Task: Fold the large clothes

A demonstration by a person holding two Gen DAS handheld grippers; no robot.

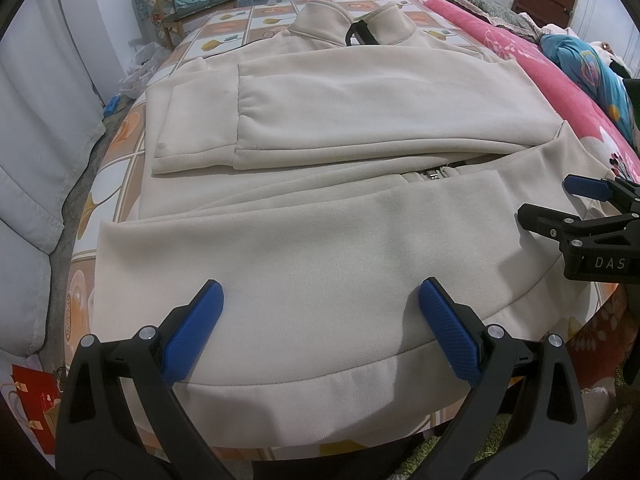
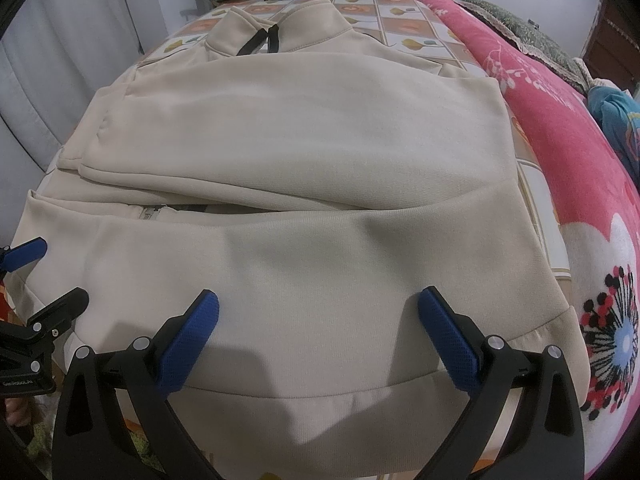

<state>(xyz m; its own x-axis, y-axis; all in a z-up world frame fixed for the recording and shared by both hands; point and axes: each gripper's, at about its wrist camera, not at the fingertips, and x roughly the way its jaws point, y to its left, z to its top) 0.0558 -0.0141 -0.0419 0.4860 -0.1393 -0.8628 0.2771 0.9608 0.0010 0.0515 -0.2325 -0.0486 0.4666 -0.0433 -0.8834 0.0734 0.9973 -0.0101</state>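
Both grippers over jacket hem, jaws spread.
Cream jacket lies flat on the bed, sleeves folded across, collar far. Left gripper and right gripper hover at near hem, holding nothing. Pink blanket right.

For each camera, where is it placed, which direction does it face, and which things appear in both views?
Left wrist: sits on the left claw by the jacket hem, faces the collar; its open blue fingers show, right claw at right edge.
Right wrist: sits on the right claw by the same hem, faces the collar; open fingers show, left claw at left edge.
Shared: jacket, zipper, pink blanket, chair.
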